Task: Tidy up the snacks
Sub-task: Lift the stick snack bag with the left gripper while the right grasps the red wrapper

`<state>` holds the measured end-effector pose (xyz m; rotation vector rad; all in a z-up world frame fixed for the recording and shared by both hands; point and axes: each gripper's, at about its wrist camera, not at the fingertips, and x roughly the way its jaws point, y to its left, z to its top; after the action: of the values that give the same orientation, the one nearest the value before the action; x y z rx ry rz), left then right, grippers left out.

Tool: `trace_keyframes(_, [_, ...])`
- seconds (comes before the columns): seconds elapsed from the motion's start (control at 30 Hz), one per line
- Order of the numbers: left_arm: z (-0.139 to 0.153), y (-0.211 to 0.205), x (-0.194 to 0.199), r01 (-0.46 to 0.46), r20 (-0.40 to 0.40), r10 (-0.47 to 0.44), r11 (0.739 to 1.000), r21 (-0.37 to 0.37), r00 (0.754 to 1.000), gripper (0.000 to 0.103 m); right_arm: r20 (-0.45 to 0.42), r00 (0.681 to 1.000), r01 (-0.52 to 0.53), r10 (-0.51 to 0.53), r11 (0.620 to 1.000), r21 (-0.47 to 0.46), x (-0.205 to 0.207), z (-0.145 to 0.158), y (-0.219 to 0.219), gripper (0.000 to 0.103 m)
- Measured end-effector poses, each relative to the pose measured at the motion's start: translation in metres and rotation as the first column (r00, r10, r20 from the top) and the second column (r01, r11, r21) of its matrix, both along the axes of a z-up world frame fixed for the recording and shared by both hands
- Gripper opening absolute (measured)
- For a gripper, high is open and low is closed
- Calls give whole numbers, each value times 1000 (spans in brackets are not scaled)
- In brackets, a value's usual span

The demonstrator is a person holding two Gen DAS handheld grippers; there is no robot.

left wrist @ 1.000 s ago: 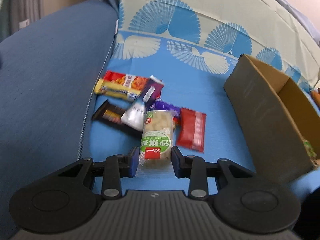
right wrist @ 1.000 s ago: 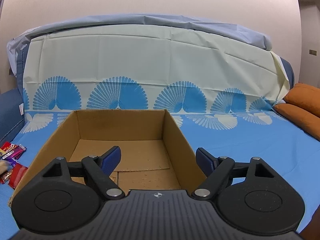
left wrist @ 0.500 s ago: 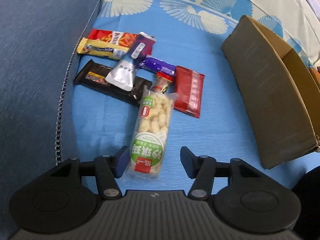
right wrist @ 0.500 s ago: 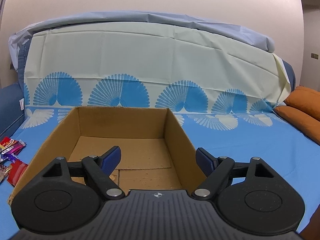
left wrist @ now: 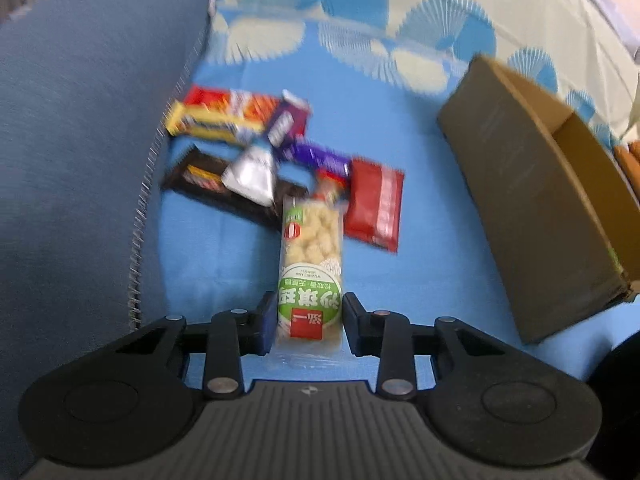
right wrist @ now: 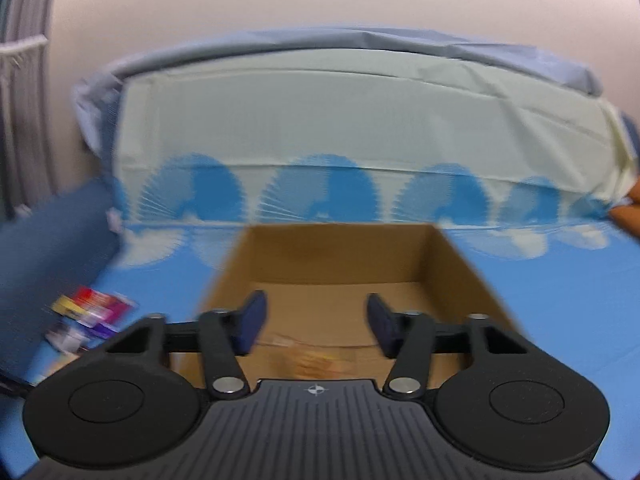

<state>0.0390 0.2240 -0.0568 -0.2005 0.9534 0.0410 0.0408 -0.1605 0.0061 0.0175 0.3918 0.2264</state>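
Note:
My left gripper [left wrist: 309, 322] is shut on the near end of a long clear pack of puffed snack with a green label [left wrist: 311, 264]. Beyond it a pile of snack packs lies on the blue cover: a red pack [left wrist: 374, 205], a black bar [left wrist: 224, 186], a silver pouch [left wrist: 250, 172], a purple pack [left wrist: 316, 156] and a yellow and red pack [left wrist: 224, 118]. The open cardboard box [left wrist: 540, 200] stands to the right. My right gripper [right wrist: 316, 322] is open and empty above the box [right wrist: 340, 264]. The snack pile [right wrist: 90, 314] shows at left, blurred.
A dark blue sofa arm [left wrist: 76, 140] rises left of the pile. The backrest with its pale fan-print cover [right wrist: 340, 140] stands behind the box. An orange cushion [right wrist: 628, 216] lies at far right. Something orange and blurred lies in the box's near end [right wrist: 312, 362].
My left gripper has shut on the green-label pack, after standing open around it. My right gripper has swung left and its fingers have come closer together; both views are blurred by motion.

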Motion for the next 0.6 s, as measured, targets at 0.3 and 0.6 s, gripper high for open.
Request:
trace_keyframes(0.3, [8, 17, -10, -111, 57, 112, 994, -19, 992, 38, -119, 947, -297, 299, 954, 27, 4, -6, 146, 38])
trace_keyframes(0.6, [-2, 21, -5, -114, -6, 114, 993, -37, 993, 37, -397, 902, -199, 168, 979, -37, 71, -87, 227, 63])
